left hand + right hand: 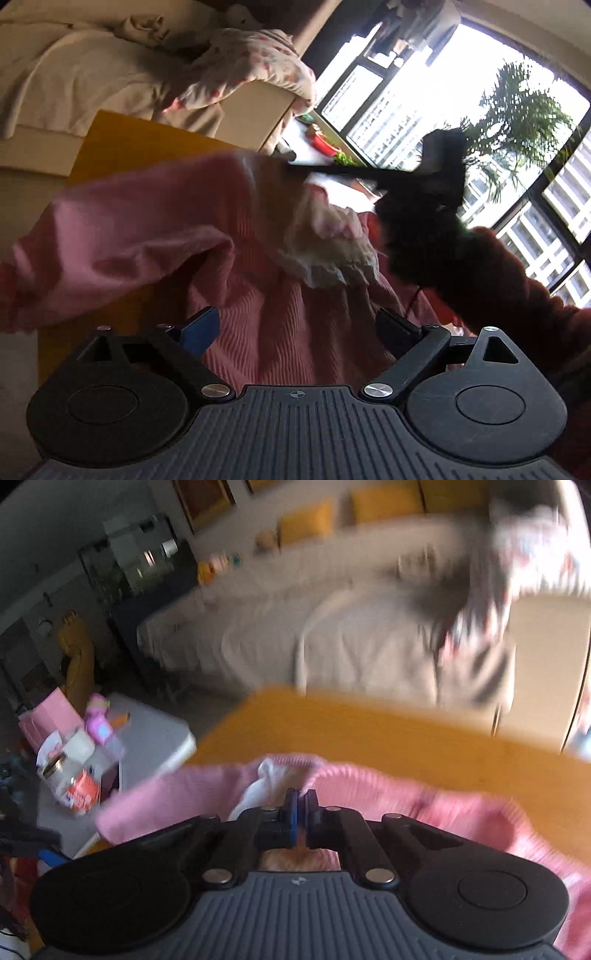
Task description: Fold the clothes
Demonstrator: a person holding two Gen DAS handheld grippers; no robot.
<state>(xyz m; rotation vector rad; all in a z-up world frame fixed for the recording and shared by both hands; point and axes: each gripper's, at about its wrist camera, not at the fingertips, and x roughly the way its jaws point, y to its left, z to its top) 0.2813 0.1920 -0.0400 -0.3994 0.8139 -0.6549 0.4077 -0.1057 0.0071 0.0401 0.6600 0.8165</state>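
The pink ribbed garment (140,236) is held up across the middle of the frame above the yellow table (369,731), probably to let it hang straight for folding. Its edge beside the white frill (325,251) is pinched by the right gripper (302,805), whose jaws are closed. The left gripper (295,328) is spread wide with cloth between its fingers, not clamped.

This is a home living room: a long beige sofa (332,638) with yellow cushions (386,500) (clothes lie on it) and a big window (443,110).
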